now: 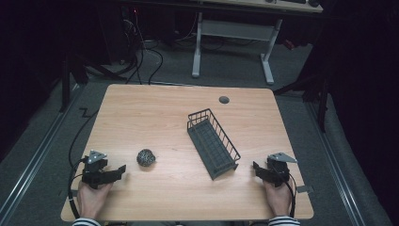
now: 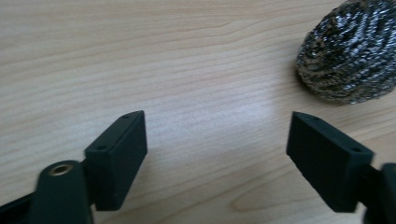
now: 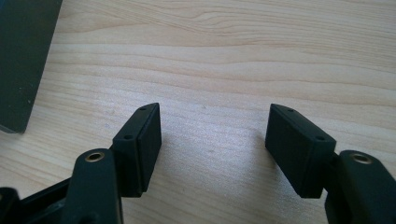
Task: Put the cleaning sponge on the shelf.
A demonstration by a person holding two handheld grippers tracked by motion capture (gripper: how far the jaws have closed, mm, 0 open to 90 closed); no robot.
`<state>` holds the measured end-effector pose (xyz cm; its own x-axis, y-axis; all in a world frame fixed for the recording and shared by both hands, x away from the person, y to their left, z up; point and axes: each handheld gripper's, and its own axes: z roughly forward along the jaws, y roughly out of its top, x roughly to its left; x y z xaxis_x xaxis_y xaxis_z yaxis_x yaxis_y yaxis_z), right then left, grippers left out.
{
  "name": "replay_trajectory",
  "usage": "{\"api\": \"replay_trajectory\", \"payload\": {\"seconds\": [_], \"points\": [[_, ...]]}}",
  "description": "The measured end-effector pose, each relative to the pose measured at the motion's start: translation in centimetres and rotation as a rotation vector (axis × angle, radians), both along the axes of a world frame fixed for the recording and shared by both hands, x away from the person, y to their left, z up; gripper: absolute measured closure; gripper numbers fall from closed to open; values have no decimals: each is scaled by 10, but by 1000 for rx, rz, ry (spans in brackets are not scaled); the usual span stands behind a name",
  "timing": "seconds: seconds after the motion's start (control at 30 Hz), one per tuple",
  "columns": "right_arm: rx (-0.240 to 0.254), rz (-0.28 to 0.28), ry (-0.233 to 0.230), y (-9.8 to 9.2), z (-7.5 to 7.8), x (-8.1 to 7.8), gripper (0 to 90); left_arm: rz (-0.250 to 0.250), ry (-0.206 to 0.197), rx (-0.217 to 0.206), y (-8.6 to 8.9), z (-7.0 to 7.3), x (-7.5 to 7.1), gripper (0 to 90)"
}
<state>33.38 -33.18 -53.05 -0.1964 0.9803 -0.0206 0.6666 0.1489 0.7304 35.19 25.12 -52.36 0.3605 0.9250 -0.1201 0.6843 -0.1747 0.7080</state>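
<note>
Steel wool scrubber sits lower left of centre on the bench, just right of the left tongs, which gape empty. Wire basket lies mid-frame; right tongs wide open, empty, farther away.

A light wooden table stands in a dim room, lit from above while its surroundings fall into shadow.

The tabletop shows pale grain and a round grey cable port near its far edge. Grey carpet covers the floor beyond, where black cables trail across it. A second desk on a white metal frame stands at the back. Metal rails run along the floor on both sides; the walls are lost in darkness.
</note>
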Motion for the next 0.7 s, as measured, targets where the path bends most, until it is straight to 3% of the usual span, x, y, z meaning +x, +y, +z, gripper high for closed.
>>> {"api": "replay_trajectory", "payload": {"seconds": [0.07,0.17,0.3,0.7], "points": [[0,0,0,0,0,0,362,-15,16,-31,0,2,-2,190],[0,2,0,0,0,0,362,-43,16,-28,-4,5,-7,190],[0,2,0,0,0,0,362,-67,10,4,-12,9,-11,167],[0,5,1,0,0,0,361,-133,-6,37,-43,19,-14,111]]}}
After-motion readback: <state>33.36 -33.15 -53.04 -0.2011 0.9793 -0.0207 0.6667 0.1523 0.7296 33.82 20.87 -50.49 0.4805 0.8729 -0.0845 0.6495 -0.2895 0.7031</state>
